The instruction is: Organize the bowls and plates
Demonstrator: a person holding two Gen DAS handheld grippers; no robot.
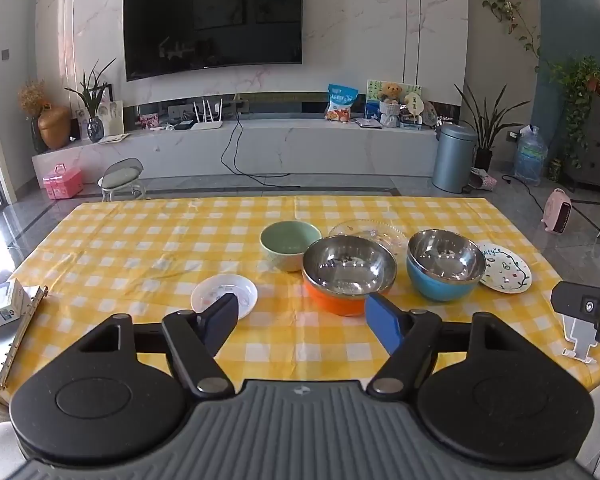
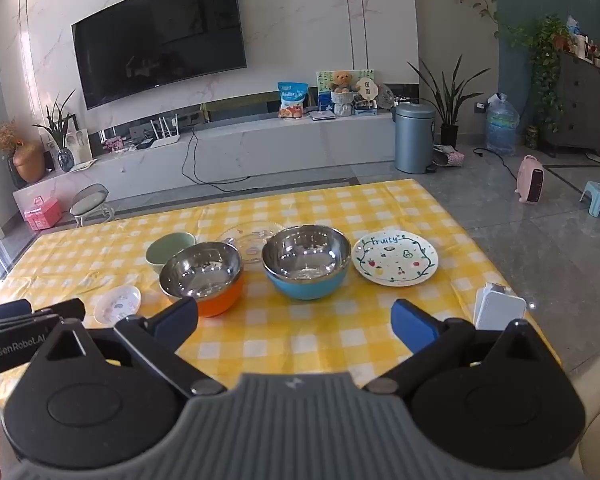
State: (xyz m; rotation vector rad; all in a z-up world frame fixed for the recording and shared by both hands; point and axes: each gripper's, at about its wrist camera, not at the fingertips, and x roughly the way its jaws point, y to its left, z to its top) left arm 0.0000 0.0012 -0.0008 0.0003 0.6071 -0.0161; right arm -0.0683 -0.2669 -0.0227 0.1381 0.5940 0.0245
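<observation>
Six dishes sit on a table covered with a yellow checked cloth point(image 1: 140, 248). Taking the orange bowl point(image 1: 334, 304) with its steel lining as the landmark: a blue steel-lined bowl point(image 1: 440, 284) stands just to its right, and past that lies a white plate point(image 2: 394, 258) lettered "Fruity". A green bowl point(image 1: 288, 246) touches the orange bowl's far left side. A clear glass plate point(image 1: 374, 230) lies behind it. A small white saucer point(image 1: 224, 294) lies near its left.

The left gripper point(image 1: 302, 320) hovers on the near side of the orange bowl, fingers spread wide, holding nothing. The right gripper point(image 2: 296, 320) hovers nearer than the blue bowl, fingers also wide apart and empty.
</observation>
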